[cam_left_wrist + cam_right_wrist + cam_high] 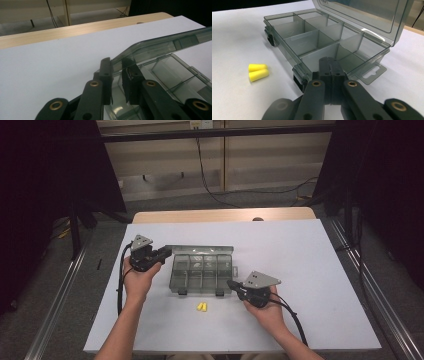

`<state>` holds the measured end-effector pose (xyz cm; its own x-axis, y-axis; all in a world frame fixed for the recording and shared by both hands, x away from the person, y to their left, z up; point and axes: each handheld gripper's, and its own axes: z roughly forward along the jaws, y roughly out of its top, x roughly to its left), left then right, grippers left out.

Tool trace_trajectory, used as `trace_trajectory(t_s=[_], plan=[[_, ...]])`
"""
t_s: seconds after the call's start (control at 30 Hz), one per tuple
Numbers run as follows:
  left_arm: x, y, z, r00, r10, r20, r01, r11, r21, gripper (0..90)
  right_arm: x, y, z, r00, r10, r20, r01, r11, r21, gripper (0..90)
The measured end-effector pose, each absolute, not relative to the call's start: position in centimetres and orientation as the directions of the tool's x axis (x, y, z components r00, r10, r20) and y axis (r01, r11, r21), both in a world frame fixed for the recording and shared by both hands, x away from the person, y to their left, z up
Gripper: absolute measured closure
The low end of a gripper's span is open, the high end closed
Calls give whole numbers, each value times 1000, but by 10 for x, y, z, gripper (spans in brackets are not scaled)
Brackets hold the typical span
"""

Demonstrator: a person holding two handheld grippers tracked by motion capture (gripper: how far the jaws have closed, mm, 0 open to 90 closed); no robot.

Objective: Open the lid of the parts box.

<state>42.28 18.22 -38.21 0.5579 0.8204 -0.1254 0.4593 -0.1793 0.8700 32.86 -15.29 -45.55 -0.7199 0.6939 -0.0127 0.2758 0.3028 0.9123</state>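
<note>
While both grippers rest at the organizer box (201,272), the scene reads as follows.

Materials and shapes: the organizer box is moulded from smoky grey, see-through plastic with glossy walls. Thin partitions split the tray into rectangular compartments. 2 dark latches sit on its front wall, and a flat hang tab with a slot projects from 1 short end. The hinged lid (364,13) stands raised along the far edge. It lies near the middle of a matte white table (300,250), whose far rim shows pale wood.

Just in front of the box, apart from it, lie 2 yellow earplugs (202,307). They are foam-like, tapered cylinders, set side by side and touching.

Left gripper (117,72): matte black jaws with brass-coloured pivot bushings. The jaws stand a narrow gap apart, with the rounded corner of the lid's rim (140,48) between them. Whether the pads press on the plastic cannot be told from the left gripper view.

Right gripper (330,65): jaws fully closed, pad against pad, with nothing between them. The tips sit at the box's short end, by the hang tab; contact cannot be confirmed.

Markings: faint moulded marks show on the compartment floors and lid, too blurred to read.
</note>
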Motion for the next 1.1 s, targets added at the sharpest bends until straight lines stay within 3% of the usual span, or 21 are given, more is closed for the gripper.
trace_trajectory(t_s=[1.1], plan=[[448, 175, -391, 524, 843, -120, 481, -176, 859, 812, 331, -153, -456, -724, 690, -11, 274, 302, 913, 900]])
